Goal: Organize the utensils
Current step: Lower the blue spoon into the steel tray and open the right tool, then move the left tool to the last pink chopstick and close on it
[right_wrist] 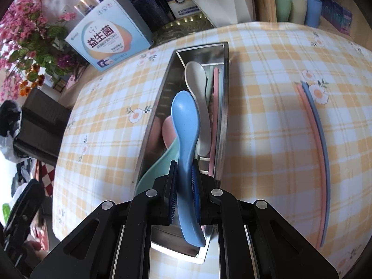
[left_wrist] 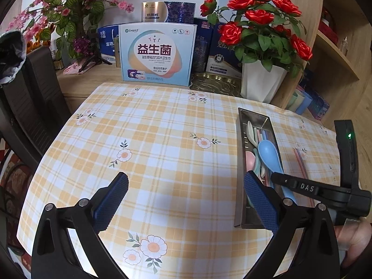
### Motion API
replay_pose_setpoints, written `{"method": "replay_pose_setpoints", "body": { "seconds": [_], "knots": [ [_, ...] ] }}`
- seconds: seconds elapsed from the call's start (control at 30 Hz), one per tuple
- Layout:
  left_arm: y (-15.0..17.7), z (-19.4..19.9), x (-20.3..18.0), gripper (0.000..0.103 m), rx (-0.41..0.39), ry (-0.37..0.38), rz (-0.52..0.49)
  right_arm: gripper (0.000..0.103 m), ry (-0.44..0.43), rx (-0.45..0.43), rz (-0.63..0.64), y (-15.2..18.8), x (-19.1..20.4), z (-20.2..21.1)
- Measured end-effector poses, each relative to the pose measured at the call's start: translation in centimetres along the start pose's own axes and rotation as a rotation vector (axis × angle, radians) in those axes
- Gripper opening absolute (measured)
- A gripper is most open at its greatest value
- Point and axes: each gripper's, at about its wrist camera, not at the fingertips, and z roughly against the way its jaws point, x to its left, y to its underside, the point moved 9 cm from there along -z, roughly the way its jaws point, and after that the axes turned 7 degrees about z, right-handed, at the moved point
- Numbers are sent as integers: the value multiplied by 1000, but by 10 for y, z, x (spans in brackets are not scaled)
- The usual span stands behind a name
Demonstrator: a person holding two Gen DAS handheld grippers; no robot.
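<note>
A worktop (left_wrist: 162,139) covered by a yellow checked cloth with daisies is backed by boxes, pink blossoms at upper left and red roses (left_wrist: 260,21) at upper right of the left view. A steel tray (right_wrist: 223,97) lies lengthwise at the centre of the right view, at right in the left view; a white spoon (right_wrist: 197,86), a pink spoon (right_wrist: 168,130), a green spoon (right_wrist: 160,165) and pastel chopsticks are held in it. The right claw (right_wrist: 184,190) is closed on the handle of a blue spoon (right_wrist: 186,121), whose bowl is seen above the tray's contents. Two loose chopsticks (right_wrist: 318,153), pink and blue, lie side by side on the cloth right of the tray. The left claw (left_wrist: 186,200) is spread wide with nothing held, above the cloth left of the tray.
</note>
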Motion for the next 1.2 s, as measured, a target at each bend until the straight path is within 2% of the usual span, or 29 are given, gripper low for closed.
{"method": "replay_pose_setpoints", "body": {
  "seconds": [0.2,0.27,0.3,0.4,0.57,0.63,0.77,0.8,1.2],
  "knots": [
    [0,0,-1,97,1,-1,2,14,-10,33,14,5,2,-5],
    [-1,1,-2,97,-1,-1,0,18,-16,29,31,5,5,-2],
    [-1,2,-4,97,-3,-2,-1,23,-21,20,40,4,7,0],
    [-4,5,-9,97,-10,-1,-7,52,-21,-27,75,0,12,13],
    [-8,12,-20,97,-24,-3,-23,57,-1,-130,153,-5,14,45],
    [-10,15,-26,97,-30,-2,-32,70,-1,-162,173,-5,12,57],
    [-12,21,-38,97,-41,-1,-58,79,20,-221,208,-2,1,80],
    [-13,22,-42,97,-44,-2,-64,87,26,-233,211,-1,-4,86],
    [-14,34,-88,97,-63,4,-142,87,97,-354,154,8,-71,131]
  ]
}}
